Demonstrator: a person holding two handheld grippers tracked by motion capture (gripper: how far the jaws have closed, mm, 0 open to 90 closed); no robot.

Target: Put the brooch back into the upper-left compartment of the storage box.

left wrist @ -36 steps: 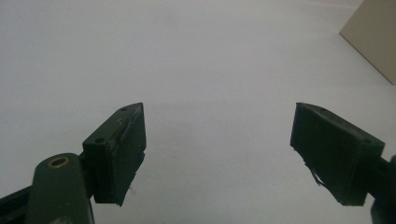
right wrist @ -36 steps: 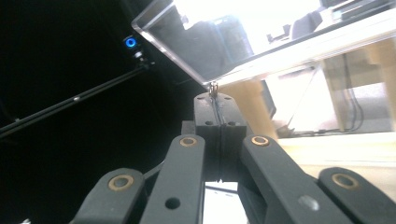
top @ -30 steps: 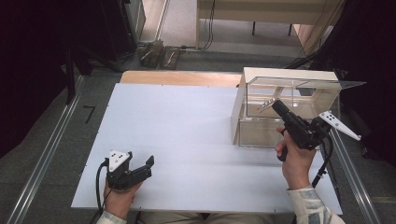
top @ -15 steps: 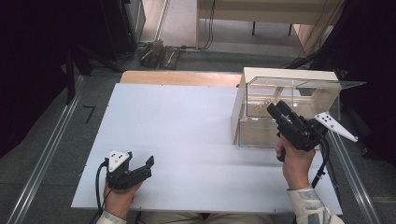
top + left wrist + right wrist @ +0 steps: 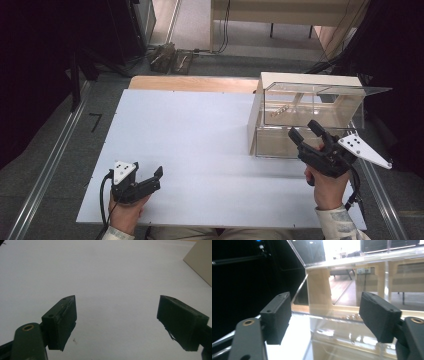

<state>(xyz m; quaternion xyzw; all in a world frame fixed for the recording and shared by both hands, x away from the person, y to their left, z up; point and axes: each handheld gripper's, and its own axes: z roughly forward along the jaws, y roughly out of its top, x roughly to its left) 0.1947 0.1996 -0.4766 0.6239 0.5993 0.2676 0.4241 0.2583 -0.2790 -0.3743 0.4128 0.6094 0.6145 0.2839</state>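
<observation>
Resting near the bench's [image 5: 200, 150] front-left corner, the left gripper [image 5: 150, 181] lies low on the white top, its jaws wide apart with nothing between them; its own view shows only bare white surface in the gap and a beige wall at the far right. The right gripper [image 5: 306, 131] is raised near the right edge, just in front of the clear box [image 5: 310, 120], pointing at its front wall. Its jaws also stand wide open and hold nothing. The box sits at the bench's far-right corner, with beige side panels and clear walls. A small pale object [image 5: 278, 111] lies inside it, too small to identify.
</observation>
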